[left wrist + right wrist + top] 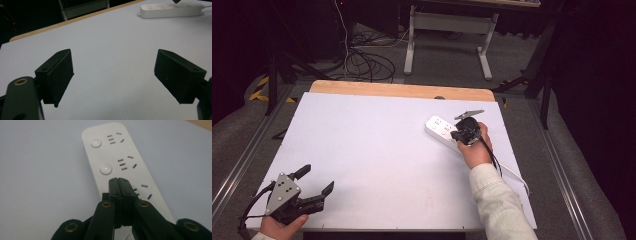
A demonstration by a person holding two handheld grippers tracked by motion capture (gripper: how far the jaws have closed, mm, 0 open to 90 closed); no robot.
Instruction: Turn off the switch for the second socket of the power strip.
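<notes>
A white rectangular plastic power strip (443, 131) lies on the right far part of the white flat tabletop (372, 150), angled, with its white cable (514, 176) running back toward the near right edge. The right gripper (460, 135) sits over the strip's near half, jaws pressed together with nothing between them. In the right gripper view the closed tips (118, 181) hang above the strip's third socket group; whether they touch it cannot be told. Two round white buttons (106, 168) and slot groups lie uncovered beyond. The left gripper (316, 180) rests at the near left corner, jaws spread wide over bare tabletop, well apart from the strip. A light wooden edge strip (402, 90) borders the far side. Black cables (367, 62) lie on the grey floor beyond. No containers are present.
</notes>
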